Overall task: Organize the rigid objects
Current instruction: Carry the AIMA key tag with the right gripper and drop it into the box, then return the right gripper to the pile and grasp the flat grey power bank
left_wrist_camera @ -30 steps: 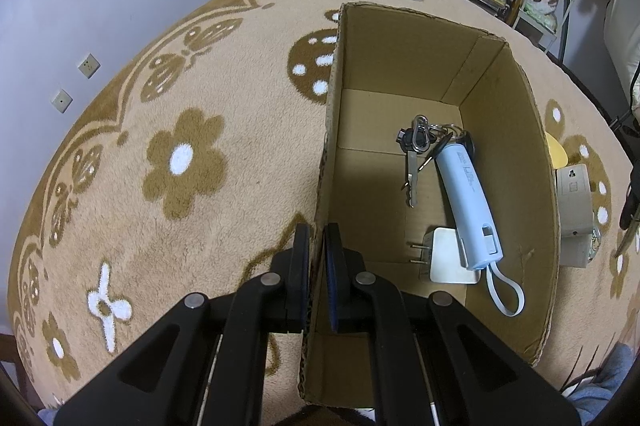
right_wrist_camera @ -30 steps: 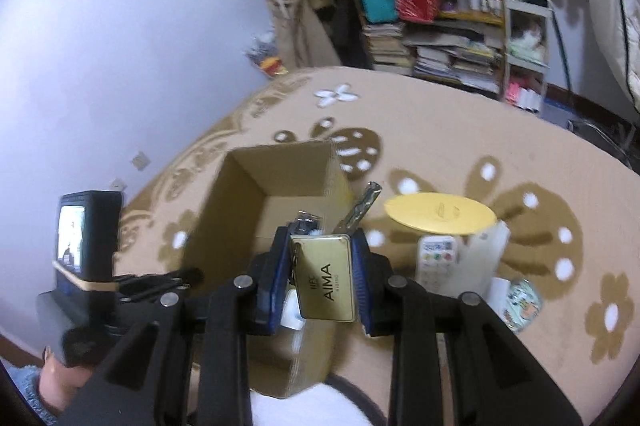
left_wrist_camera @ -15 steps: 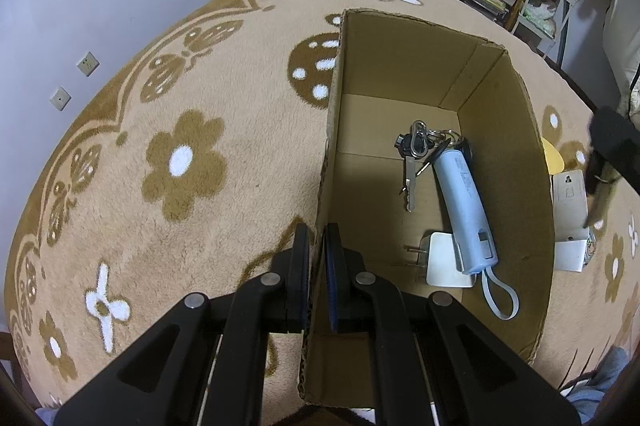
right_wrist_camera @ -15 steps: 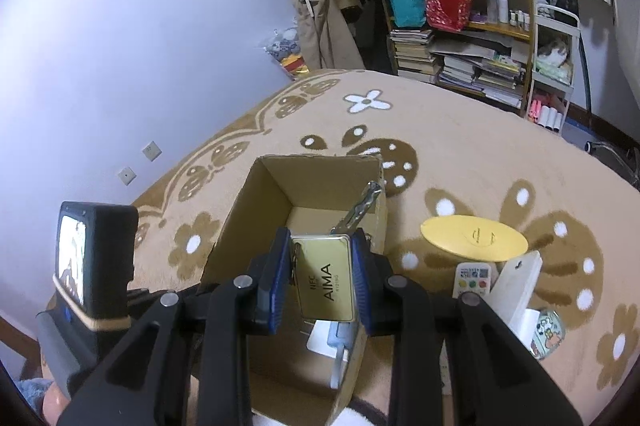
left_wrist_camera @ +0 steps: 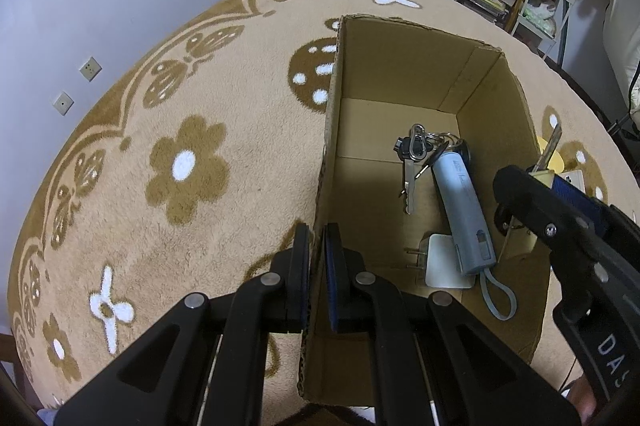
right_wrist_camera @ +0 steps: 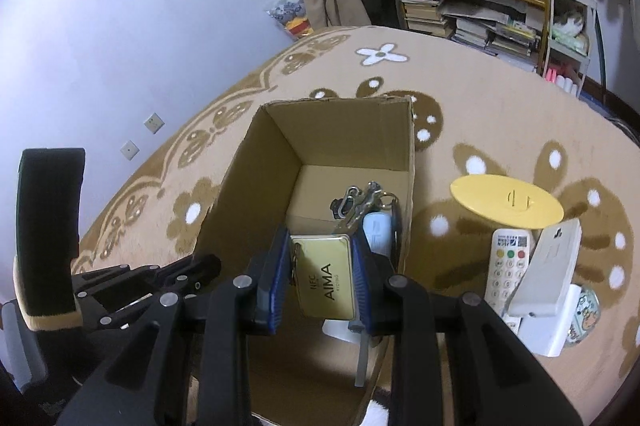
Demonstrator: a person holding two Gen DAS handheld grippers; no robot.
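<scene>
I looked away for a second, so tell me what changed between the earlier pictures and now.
The right gripper, shut on the gold AIMA tag with its key, travelled from beside the cardboard box to over its opening, entering the left wrist view at the right wall. Unchanged: the left gripper stays clamped on the box's left wall; keys, blue power bank and white charger lie inside as before.

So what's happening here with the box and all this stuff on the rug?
Someone is tidying small items into a cardboard box with two hand-held grippers. The left gripper is clamped on the box's side wall, steadying it. The right gripper holds a gold tag with a key attached, above the open box. A bunch of keys, a blue power bank and a white charger already lie inside. A yellow lid and remote wait on the rug.
</scene>
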